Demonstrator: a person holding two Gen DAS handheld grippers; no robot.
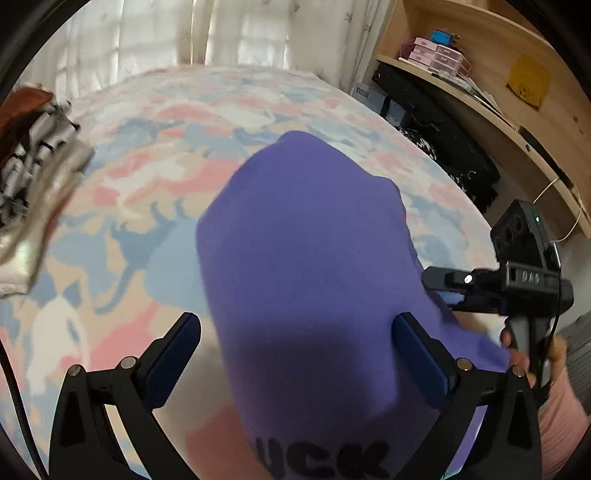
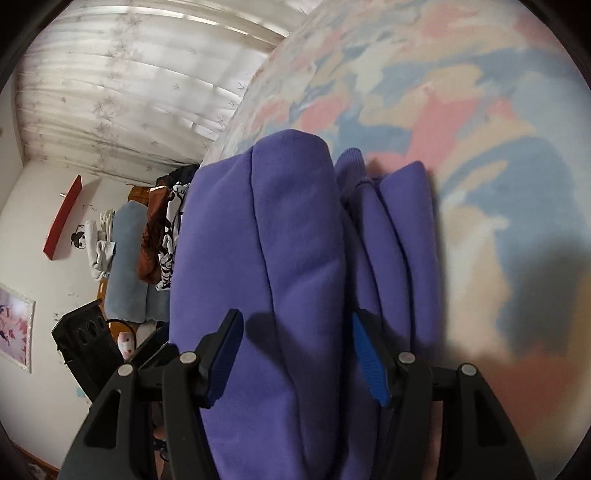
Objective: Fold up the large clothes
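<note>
A purple sweatshirt (image 1: 306,240) with black lettering lies folded on the pastel patterned bed (image 1: 147,166). My left gripper (image 1: 297,350) hangs over its near end, jaws spread wide and open, the fabric lying between the fingers without being pinched. My right gripper (image 1: 439,291), held by a hand, points at the garment's right edge. In the right wrist view the sweatshirt (image 2: 288,258) shows as thick stacked folds with a ribbed cuff on top. My right gripper (image 2: 297,354) stands half open astride the top fold; the left finger throws a shadow on the cloth.
A heap of clothes (image 1: 33,155) sits at the bed's left side and also shows as a clothes pile (image 2: 162,229). A wooden desk with shelves (image 1: 480,92) and black bags (image 1: 443,147) stand beyond the right edge. White curtains (image 1: 221,33) hang behind the bed.
</note>
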